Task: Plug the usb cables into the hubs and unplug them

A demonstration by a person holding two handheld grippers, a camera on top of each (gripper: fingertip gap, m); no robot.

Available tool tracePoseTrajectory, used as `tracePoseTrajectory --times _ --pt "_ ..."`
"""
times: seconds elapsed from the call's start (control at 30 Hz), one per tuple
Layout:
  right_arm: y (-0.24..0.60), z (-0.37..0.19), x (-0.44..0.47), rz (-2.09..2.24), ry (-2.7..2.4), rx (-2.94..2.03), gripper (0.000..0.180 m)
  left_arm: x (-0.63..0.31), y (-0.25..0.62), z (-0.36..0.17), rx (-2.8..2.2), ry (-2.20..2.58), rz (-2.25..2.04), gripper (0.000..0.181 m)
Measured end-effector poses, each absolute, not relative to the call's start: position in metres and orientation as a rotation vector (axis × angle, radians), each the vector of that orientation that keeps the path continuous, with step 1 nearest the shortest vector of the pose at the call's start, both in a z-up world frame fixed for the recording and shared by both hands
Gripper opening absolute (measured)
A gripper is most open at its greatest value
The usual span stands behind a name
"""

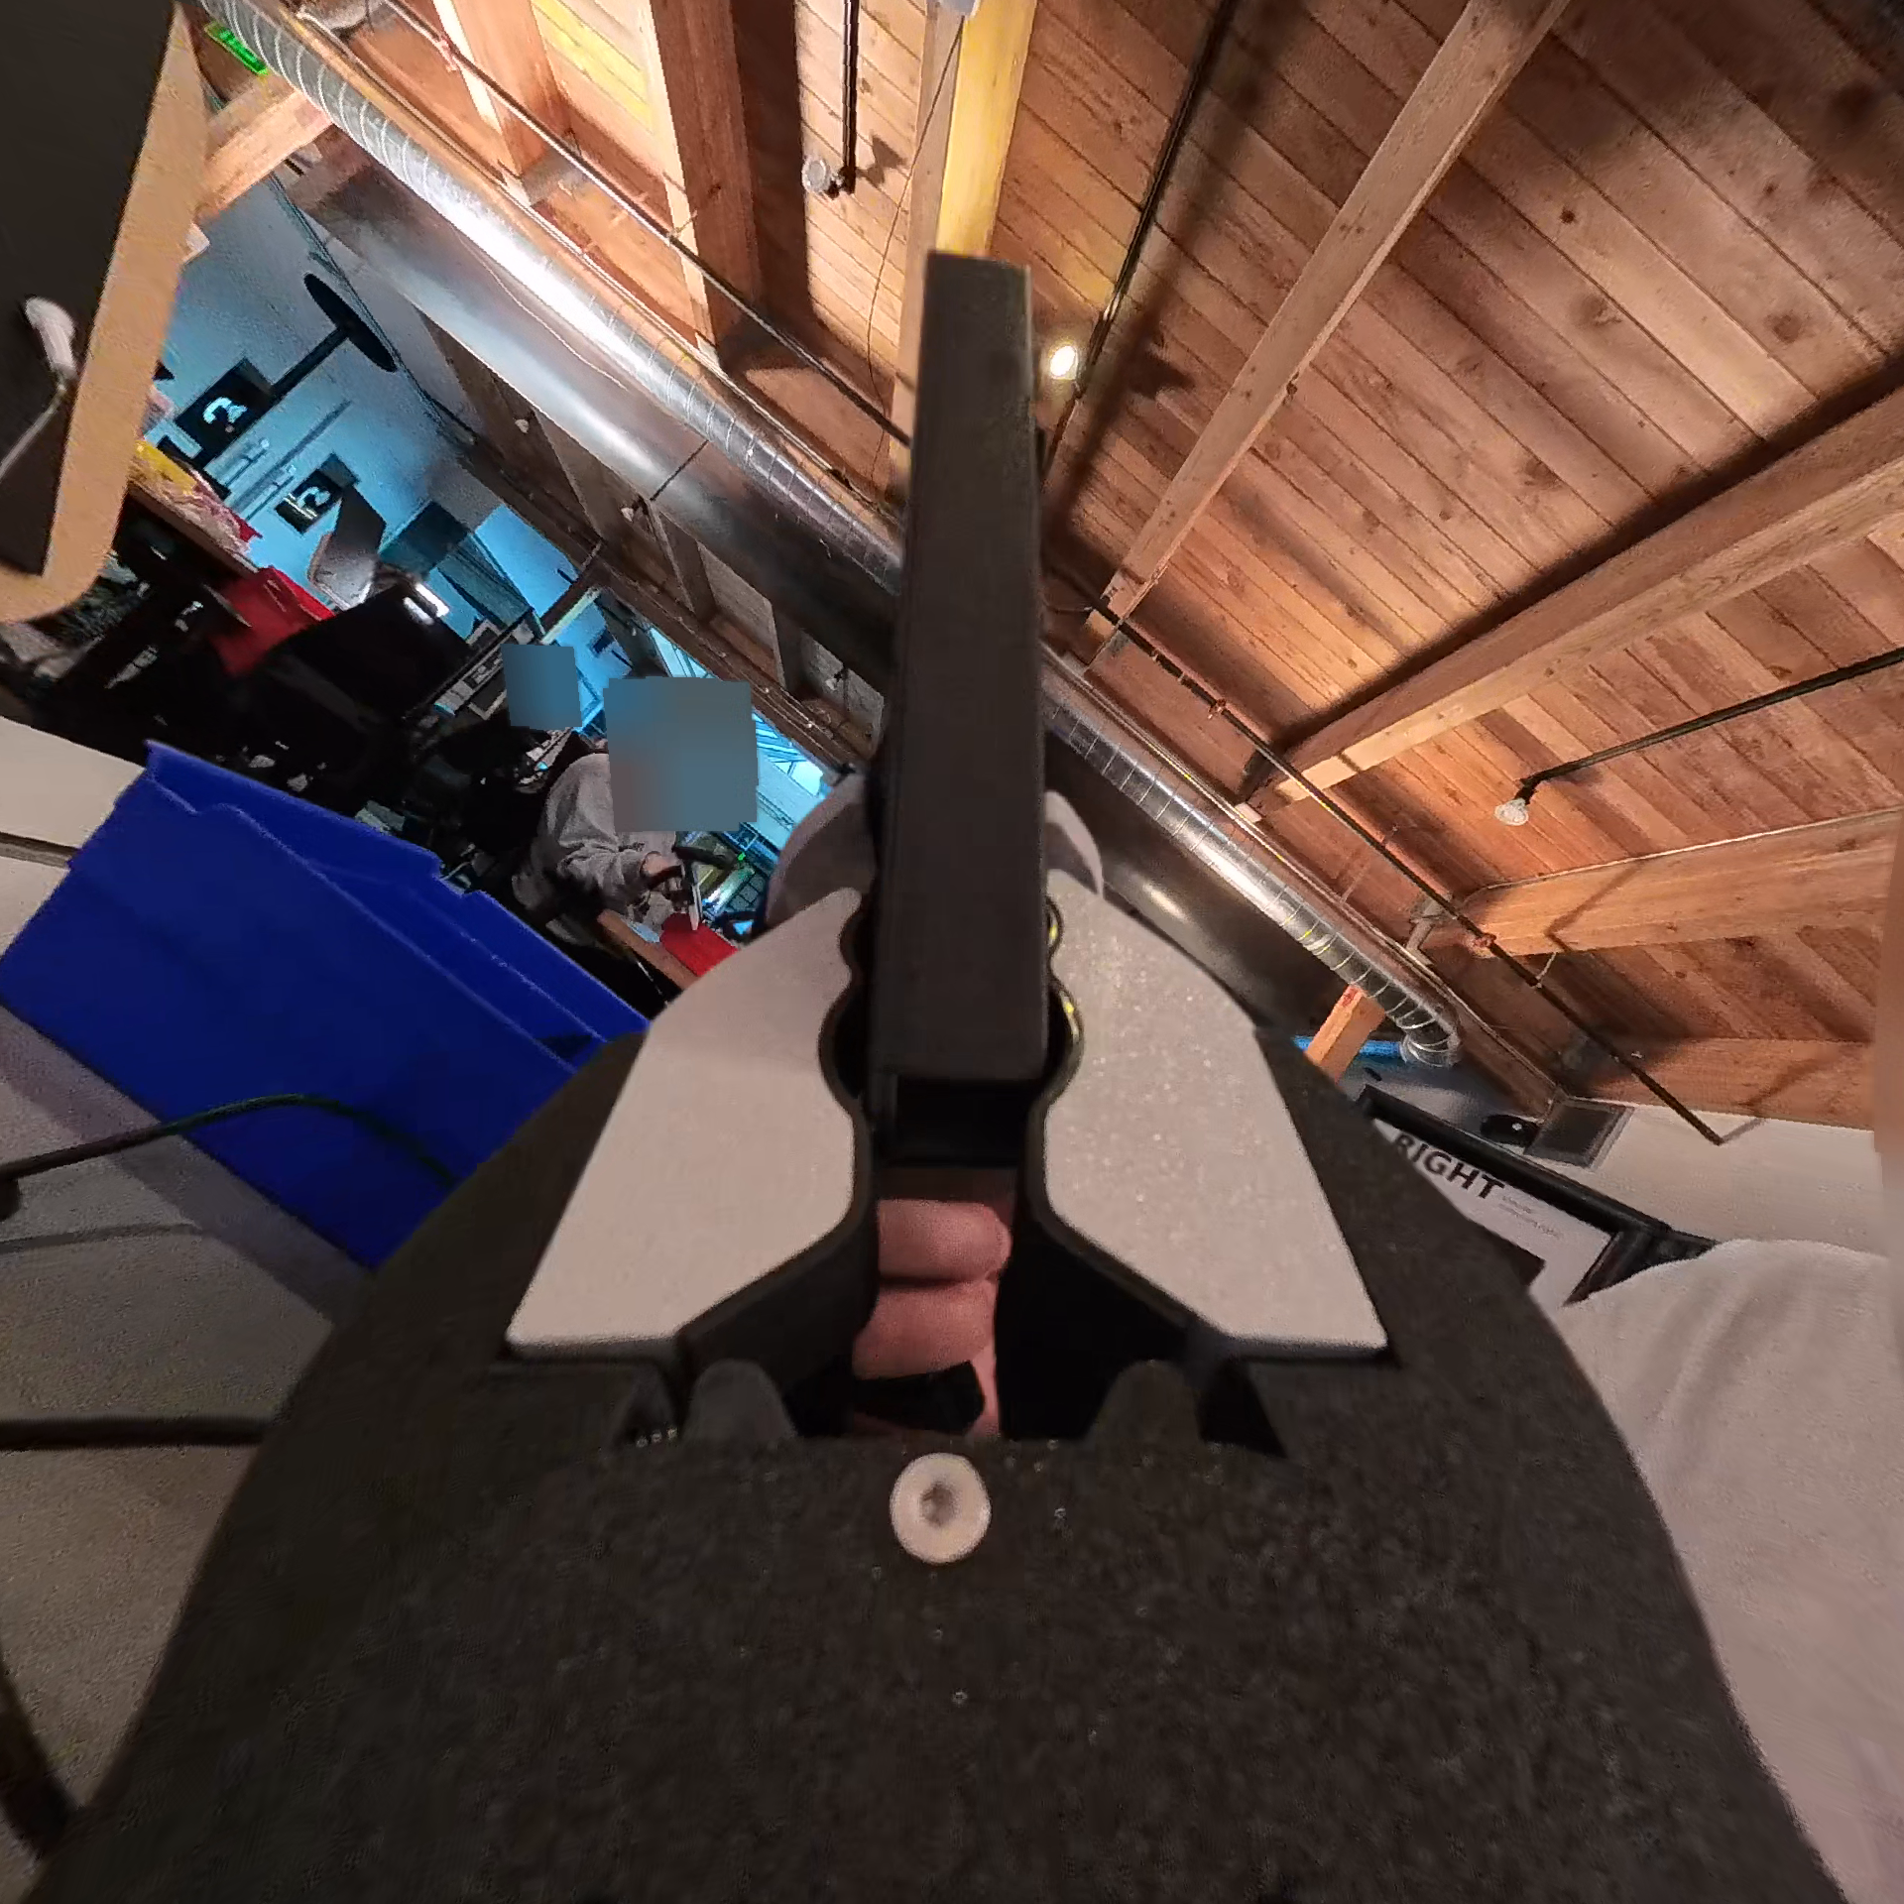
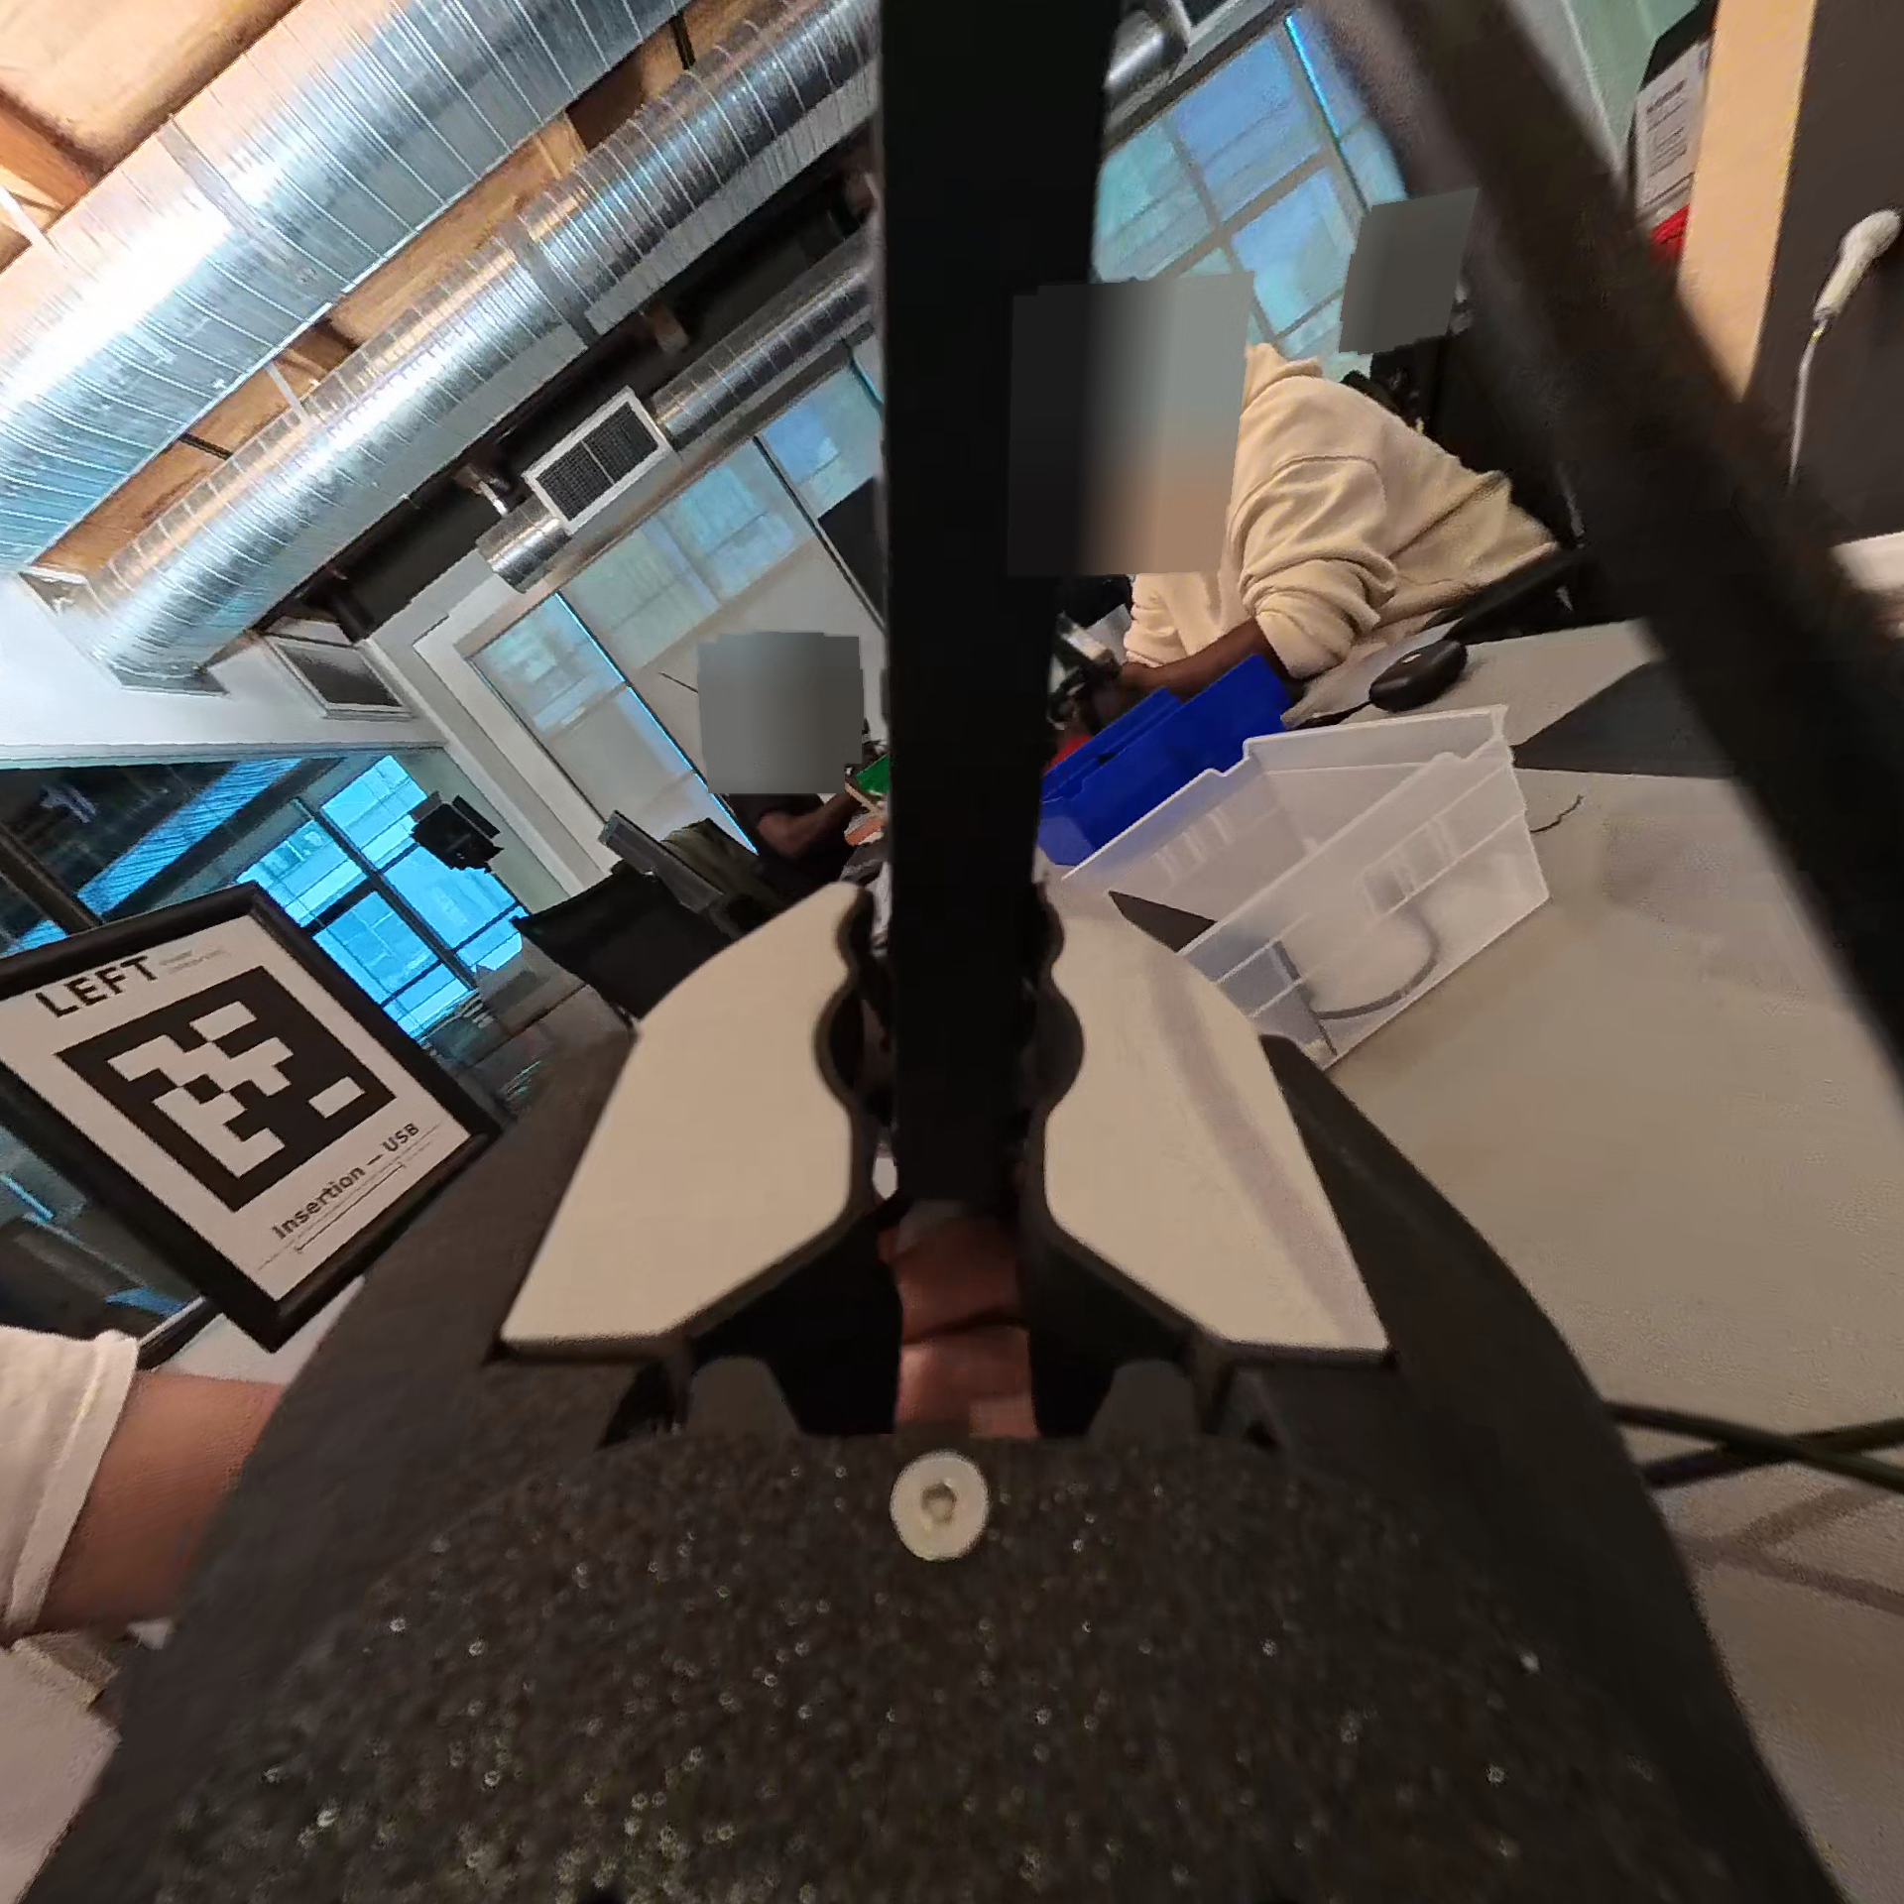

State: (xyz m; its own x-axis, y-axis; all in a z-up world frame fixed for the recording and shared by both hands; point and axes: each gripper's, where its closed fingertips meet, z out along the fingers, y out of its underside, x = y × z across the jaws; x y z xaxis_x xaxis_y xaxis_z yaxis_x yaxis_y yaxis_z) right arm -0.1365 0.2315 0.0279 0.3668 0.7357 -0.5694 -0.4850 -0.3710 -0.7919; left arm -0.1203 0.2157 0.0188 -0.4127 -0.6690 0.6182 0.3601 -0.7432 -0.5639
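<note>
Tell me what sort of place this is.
Probably a shared workshop or lab in a converted industrial loft. A wooden plank ceiling carries exposed metal ducts; people sit at work tables holding a blue bin and a clear plastic bin.

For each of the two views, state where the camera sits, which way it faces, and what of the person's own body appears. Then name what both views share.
Left wrist view: on the left gripper, tilted up at wooden ceiling and duct; shut on a black framed card; fingers behind, pale sleeve at right.
Right wrist view: on the right gripper, facing across the grey table towards windows; shut on a black frame edge; forearm at left.
Shared: blue bin, silver ducting.
</note>
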Motion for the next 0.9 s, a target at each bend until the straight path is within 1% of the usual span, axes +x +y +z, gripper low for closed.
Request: tracePoseTrajectory --times 0.03,0.17,0.2,0.27,0.3,0.33,0.4,0.53,0.6,0.67,0.73,0.8,0.9 --pt "0.232 0.027 -0.135 1.312 -0.234 -1.451 0.025 -0.120 0.215 0.019 -1.162 0.448 -2.172 0.027" --pt "0.237 0.017 -0.130 1.266 -0.240 -1.491 0.025 -0.116 0.221 0.006 -1.259 0.450 -2.181 0.028" --pt "0.241 0.016 -0.126 1.239 -0.218 -1.489 0.025 -0.116 0.221 0.000 -1.318 0.462 -2.144 0.034" --pt "0.251 0.015 -0.120 1.163 -0.233 -1.502 0.025 -0.119 0.222 -0.012 -1.416 0.489 -2.039 0.058" --pt "0.259 0.015 -0.117 1.093 -0.260 -1.510 0.025 -0.121 0.218 -0.019 -1.467 0.528 -1.971 0.064" --pt "0.271 0.014 -0.110 0.974 -0.285 -1.534 0.025 -0.127 0.207 -0.024 -1.467 0.605 -1.919 0.051" --pt "0.298 0.013 -0.095 0.744 -0.358 -1.551 0.025 -0.142 0.178 -0.034 -1.480 0.736 -1.795 0.050" --pt "0.362 0.012 -0.076 0.597 -0.398 -1.562 0.024 -0.181 0.133 -0.050 -1.516 0.868 -1.553 0.049" --pt "0.385 0.034 -0.073 0.539 -0.394 -1.491 0.024 -0.201 0.120 -0.058 -1.532 0.923 -1.431 0.049" --pt "0.382 0.075 -0.088 0.488 -0.456 -1.361 0.025 -0.222 0.118 -0.067 -1.553 0.925 -1.276 0.049" --pt "0.372 0.091 -0.112 0.448 -0.537 -1.314 0.025 -0.241 0.121 -0.075 -1.566 0.894 -1.170 0.046" --pt "0.373 0.066 -0.132 0.444 -0.592 -1.374 0.025 -0.251 0.121 -0.076 -1.576 0.874 -1.136 0.046" --pt "0.377 -0.007 -0.141 0.570 -0.563 -1.528 0.024 -0.259 0.123 -0.070 -1.572 0.880 -1.116 0.047"
